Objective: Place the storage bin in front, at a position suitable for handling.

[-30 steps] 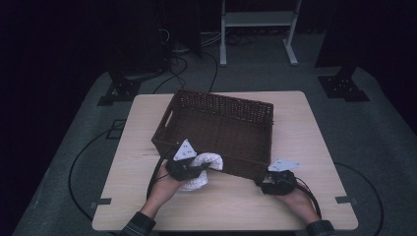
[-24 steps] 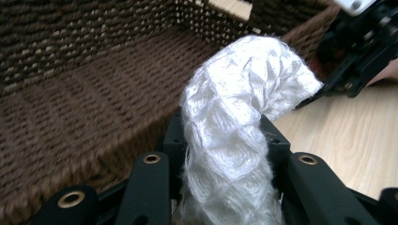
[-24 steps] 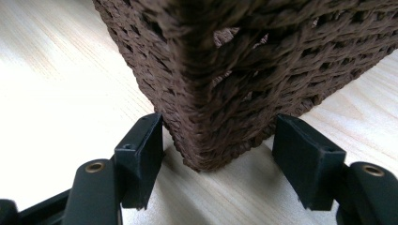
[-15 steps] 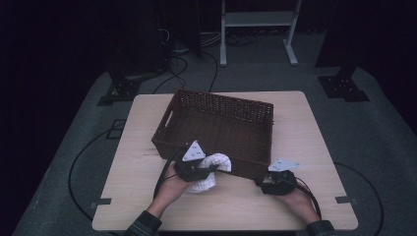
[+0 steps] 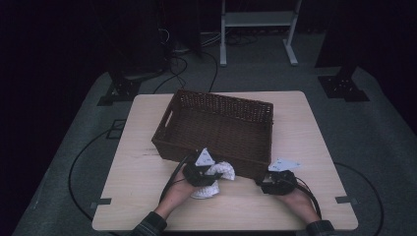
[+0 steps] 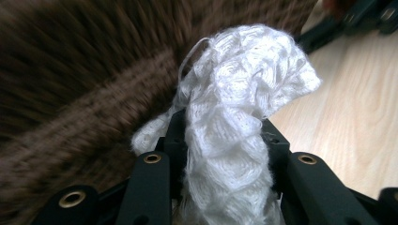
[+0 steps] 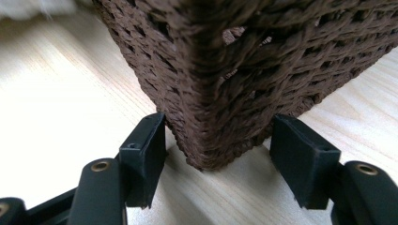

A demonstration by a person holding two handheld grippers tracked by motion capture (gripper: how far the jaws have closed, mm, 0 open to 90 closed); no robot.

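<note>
Your left tool (image 6: 220, 154) clenches the white knitted cloth (image 6: 234, 117); your right tool (image 7: 218, 159), released, straddles the brown wicker basket's (image 7: 244, 70) corner on the tabletop (image 7: 70, 93).

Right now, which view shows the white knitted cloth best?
The left gripper view: the white knitted cloth sits close up between the left claw's jaws, its weave plain. The high view shows it small beside the basket; the right gripper view catches a blurred edge.
</note>
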